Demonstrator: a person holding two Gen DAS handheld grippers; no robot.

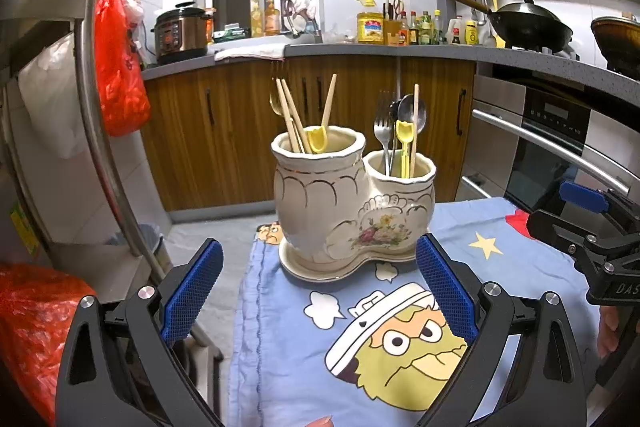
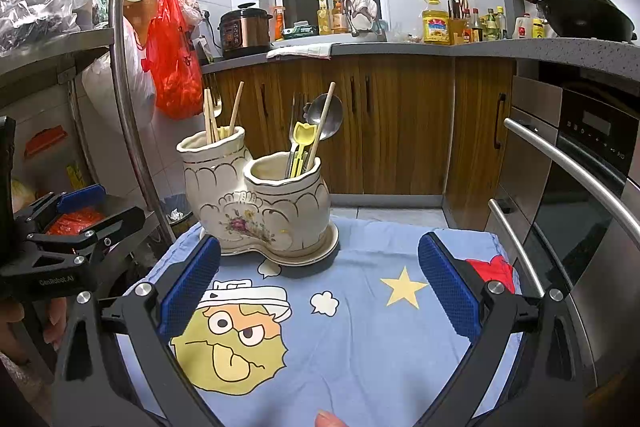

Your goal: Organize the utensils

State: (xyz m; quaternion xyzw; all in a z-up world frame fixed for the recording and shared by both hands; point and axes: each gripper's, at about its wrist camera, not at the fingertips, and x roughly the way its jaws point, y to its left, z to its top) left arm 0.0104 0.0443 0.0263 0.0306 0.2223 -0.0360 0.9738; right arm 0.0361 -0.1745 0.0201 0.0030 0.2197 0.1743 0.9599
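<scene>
Utensils stand sorted in a cream ceramic holder [image 1: 352, 203] with two joined pots, which sits on its own saucer at the far end of a tabletop covered by a blue cartoon cloth [image 1: 304, 355]. In the left wrist view the taller pot on the left holds pale chopsticks [image 1: 294, 119], a yellow plastic spoon [image 1: 318, 139] and a gold spoon mostly hidden behind them. The shorter pot on the right holds a steel fork [image 1: 382, 131], a steel spoon [image 1: 412, 111], a yellow plastic fork [image 1: 404, 135] and one more chopstick; their lower ends are hidden inside the pot.

The left gripper [image 1: 320, 291] hovers low over the cloth in front of the holder, jaws spread wide and empty, its blue pads either side of the saucer in the picture but touching nothing. The right gripper [image 2: 320, 291] is likewise wide apart and empty, just short of the holder. Each gripper shows at the edge of the other's view, cut off by the frame. A fingertip [image 2: 328, 419] pokes in at the bottom edge, mostly cropped.
</scene>
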